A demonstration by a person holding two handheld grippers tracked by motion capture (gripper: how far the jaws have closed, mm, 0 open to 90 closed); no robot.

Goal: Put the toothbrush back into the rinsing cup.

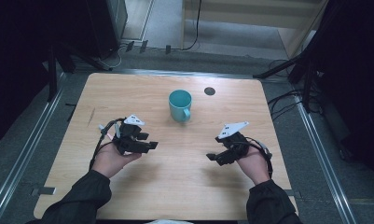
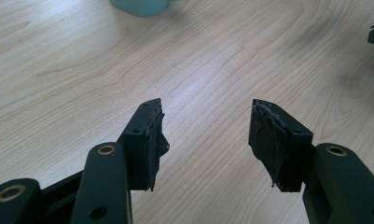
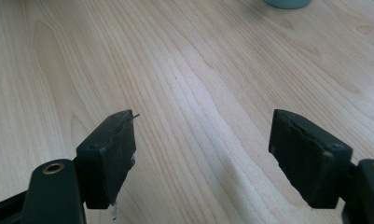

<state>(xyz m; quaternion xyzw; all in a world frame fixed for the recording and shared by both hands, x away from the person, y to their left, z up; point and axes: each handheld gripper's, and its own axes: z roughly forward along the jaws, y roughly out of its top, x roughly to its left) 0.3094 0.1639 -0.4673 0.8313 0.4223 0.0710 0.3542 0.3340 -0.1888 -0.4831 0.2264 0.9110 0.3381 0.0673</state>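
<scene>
While both hands hover low over the wooden worktop (image 1: pixel 142 93), the left tool (image 1: pixel 149 142) and right tool (image 1: pixel 213 158) each have their jaws spread wide apart with only bare wood between them, tips turned toward each other across the middle of the worktop. Teal mug (image 1: pixel 180 105) stands upright past the two tools, roughly centred between them and well apart from both, handle toward the person; its base shows at the top edge of the left gripper view (image 2: pixel 140 6) and the right gripper view (image 3: pixel 287 3). Small dark disc (image 1: pixel 210 91) lies on the worktop near the mug, to its right toward the far edge.
</scene>
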